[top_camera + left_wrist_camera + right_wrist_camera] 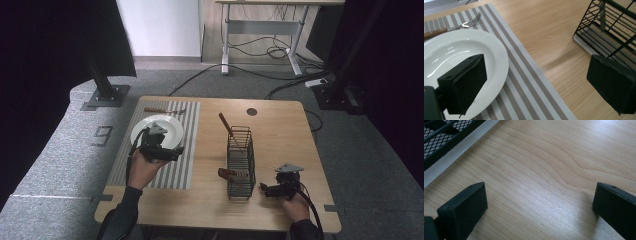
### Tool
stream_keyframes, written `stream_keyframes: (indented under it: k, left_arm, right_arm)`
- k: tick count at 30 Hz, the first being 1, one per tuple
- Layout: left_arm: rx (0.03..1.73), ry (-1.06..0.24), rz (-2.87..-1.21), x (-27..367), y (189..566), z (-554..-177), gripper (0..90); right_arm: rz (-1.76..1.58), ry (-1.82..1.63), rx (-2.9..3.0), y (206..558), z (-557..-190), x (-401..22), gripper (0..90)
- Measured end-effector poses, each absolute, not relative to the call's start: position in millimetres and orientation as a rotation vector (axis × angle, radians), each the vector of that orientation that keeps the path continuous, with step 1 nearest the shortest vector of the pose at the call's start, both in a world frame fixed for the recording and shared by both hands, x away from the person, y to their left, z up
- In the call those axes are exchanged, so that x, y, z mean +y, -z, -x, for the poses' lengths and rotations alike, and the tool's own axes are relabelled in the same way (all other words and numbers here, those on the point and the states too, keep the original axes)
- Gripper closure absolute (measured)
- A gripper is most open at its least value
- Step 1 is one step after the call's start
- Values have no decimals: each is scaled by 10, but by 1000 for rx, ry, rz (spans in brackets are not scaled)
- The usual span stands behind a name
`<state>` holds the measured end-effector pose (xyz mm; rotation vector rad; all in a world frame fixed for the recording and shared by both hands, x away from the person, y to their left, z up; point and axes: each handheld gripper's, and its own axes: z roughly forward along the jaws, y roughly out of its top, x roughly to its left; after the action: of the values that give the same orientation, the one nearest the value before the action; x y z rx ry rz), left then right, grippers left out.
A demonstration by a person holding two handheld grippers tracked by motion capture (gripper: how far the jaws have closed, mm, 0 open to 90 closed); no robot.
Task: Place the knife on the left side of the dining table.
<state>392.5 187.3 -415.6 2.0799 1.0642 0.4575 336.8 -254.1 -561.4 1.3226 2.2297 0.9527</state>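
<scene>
Fingers [464,82] spread over empty plate [496,57], utensils in wire rack [240,162]

A: White plate [167,125], round and glossy, sitting flat on the striped placemat [187,150] at the left of the counter [280,125].

B: And it's bare, with a wooden-handled fork [162,110] lying just beyond its far rim.

A: To the right, a black wire basket [240,160] stands upright, a wooden-handled utensil [227,125] leaning out of its far end.

B: Another wooden handle [227,173] pokes from its near left side.
</scene>
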Motion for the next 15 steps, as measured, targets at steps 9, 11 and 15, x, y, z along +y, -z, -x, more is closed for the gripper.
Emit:
stream_keyframes:
  k: [9, 11, 15]
  left_arm:
    - [1044, -452, -2088, 1641, 4018, -4041, 10]
    - [1035, -449, -2092, 1595, 3997, -4064, 4]
    - [1025, -441, -2093, 1515, 3955, -4106, 0]
  right_arm:
    - [-1323, -953, 2229, 5614, -3369, -2541, 0]
    - [-1322, -951, 2232, 5612, -3369, -2543, 0]
    - [-1322, -951, 2233, 5612, -3368, -2543, 0]
